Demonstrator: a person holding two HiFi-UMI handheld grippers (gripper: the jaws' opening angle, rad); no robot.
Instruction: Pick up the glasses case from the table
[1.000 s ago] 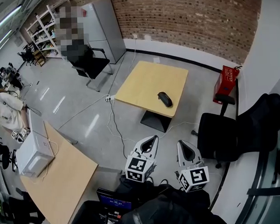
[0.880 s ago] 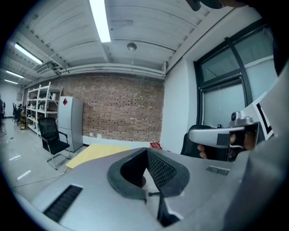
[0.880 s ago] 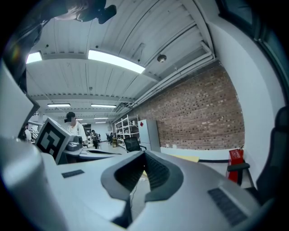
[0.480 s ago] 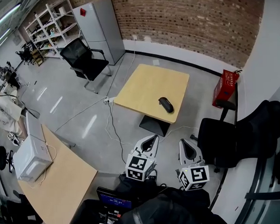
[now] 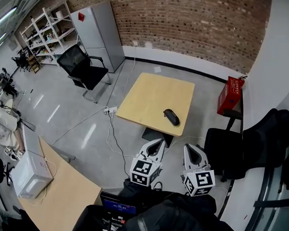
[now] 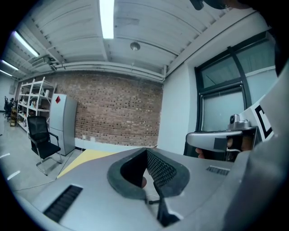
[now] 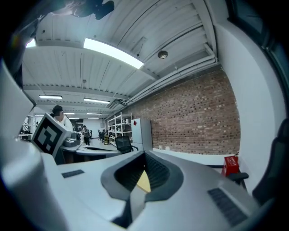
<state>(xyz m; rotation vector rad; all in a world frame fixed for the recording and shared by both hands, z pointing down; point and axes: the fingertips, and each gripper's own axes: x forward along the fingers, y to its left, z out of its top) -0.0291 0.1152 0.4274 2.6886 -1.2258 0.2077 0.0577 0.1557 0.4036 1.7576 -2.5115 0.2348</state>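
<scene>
A glasses case (image 5: 171, 117) is lying flat on a square, light-wood table (image 5: 148, 91), close to the table edge nearest the viewer and toward its right side. The case is dark, almost black, and shaped like a long, rounded oval. Its long axis is running diagonally across the tabletop. It is too small in the head view to show a seam or hinge.

The table is standing on a grey floor (image 5: 78, 108) in front of a red-brick wall (image 5: 193, 21). A white cable with a power strip (image 5: 110, 110) is trailing across the floor to the table's left. A red box (image 5: 230, 94) is sitting to the table's right, and a black office chair (image 5: 224, 144) is standing nearer the viewer on that side. Another black office chair (image 5: 83, 68) and a tall grey cabinet (image 5: 97, 36) are standing near the wall at the left.

Both grippers are hovering over the floor, well short of the table and well apart from the case, and are pointing toward it. The left gripper (image 5: 156, 144) is showing jaws pressed together at the tips with nothing between them, as its own view confirms (image 6: 146, 151). The right gripper (image 5: 188, 149) is likewise closed and empty, with its jaws meeting in its own view (image 7: 144, 155). Each is carrying a cube with black-and-white square markers at its rear.
</scene>
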